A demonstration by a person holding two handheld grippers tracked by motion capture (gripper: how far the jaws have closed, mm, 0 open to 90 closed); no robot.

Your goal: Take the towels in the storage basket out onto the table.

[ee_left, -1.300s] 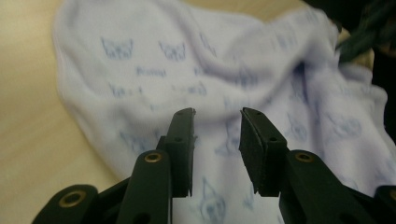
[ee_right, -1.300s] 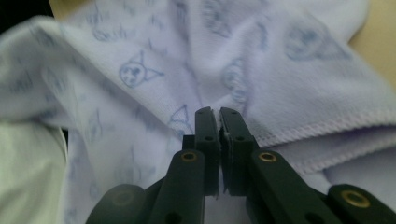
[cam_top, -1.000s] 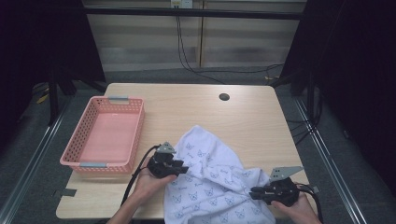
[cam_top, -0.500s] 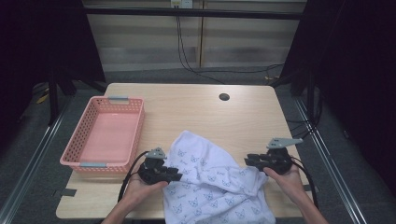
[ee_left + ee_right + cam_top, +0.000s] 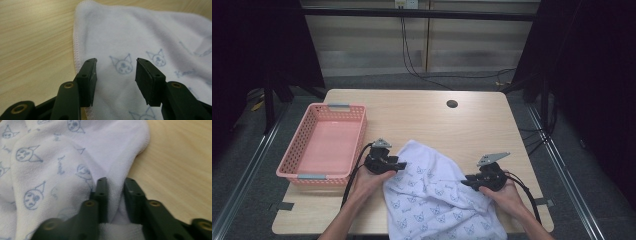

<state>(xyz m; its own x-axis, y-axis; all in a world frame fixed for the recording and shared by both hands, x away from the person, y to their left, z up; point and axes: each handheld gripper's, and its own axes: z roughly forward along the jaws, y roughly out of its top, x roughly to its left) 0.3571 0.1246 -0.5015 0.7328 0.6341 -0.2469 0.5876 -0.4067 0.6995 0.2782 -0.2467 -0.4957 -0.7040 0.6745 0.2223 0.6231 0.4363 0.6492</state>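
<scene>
- Cloth (image 5: 437,200): white, printed with small blue cat-face figures; it lies rumpled on the near half of the table (image 5: 422,117), between the two hands, its near edge reaching the table's front edge. A stitched hem corner shows in the left gripper view (image 5: 82,15).
- Right gripper (image 5: 469,182): at the cloth's right border, pointing left. In the right gripper view a raised fold of the cloth (image 5: 115,195) stands between its two black jaws, which have just been closing and now pinch it.
- Left gripper (image 5: 401,164): at the cloth's upper-left corner, pointing right. Its jaws have just been opening; in the left gripper view they stand apart above the flat cloth, nothing pressed between them.
- Basket (image 5: 294,165): pink, slotted walls, grey handles at both short ends; it stands at the table's left edge, just beside the left gripper and apart from the cloth.
- Cable hole (image 5: 452,104): a dark round opening in the far part of the table.
</scene>
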